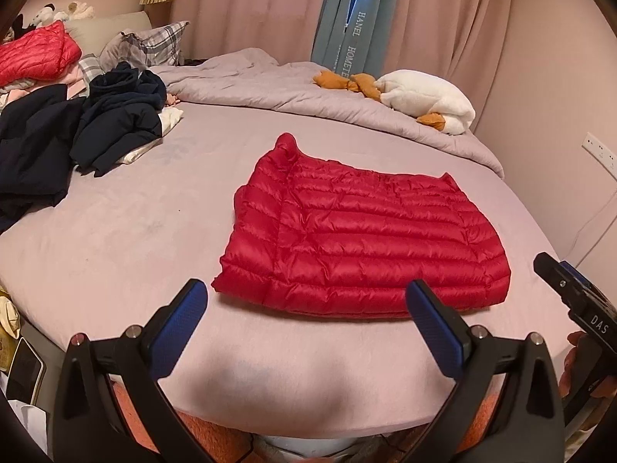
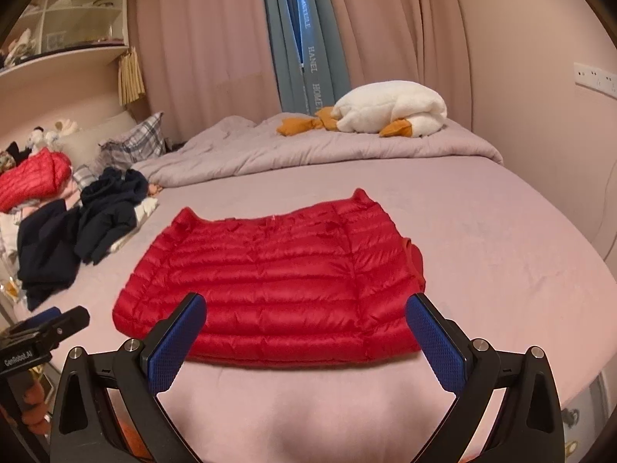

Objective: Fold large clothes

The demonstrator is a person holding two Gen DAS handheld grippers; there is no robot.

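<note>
Right wrist view: red jacket (image 2: 270,285) flat on bed (image 2: 501,239), long axis crosswise, near hem just ahead of right tool (image 2: 306,318), nearer than left tool (image 1: 308,305); both spread wide, empty.

Your left wrist camera looks forward between its spread fingers from the near edge of the bed (image 1: 115,231), low and close, toward the curtains (image 1: 443,19). Your right wrist camera faces the same way from just beside it. Both views share the red jacket (image 1: 358,231), the plush goose (image 2: 389,112) and the dark clothes pile (image 2: 77,231); each catches the other gripper at its edge.
</note>
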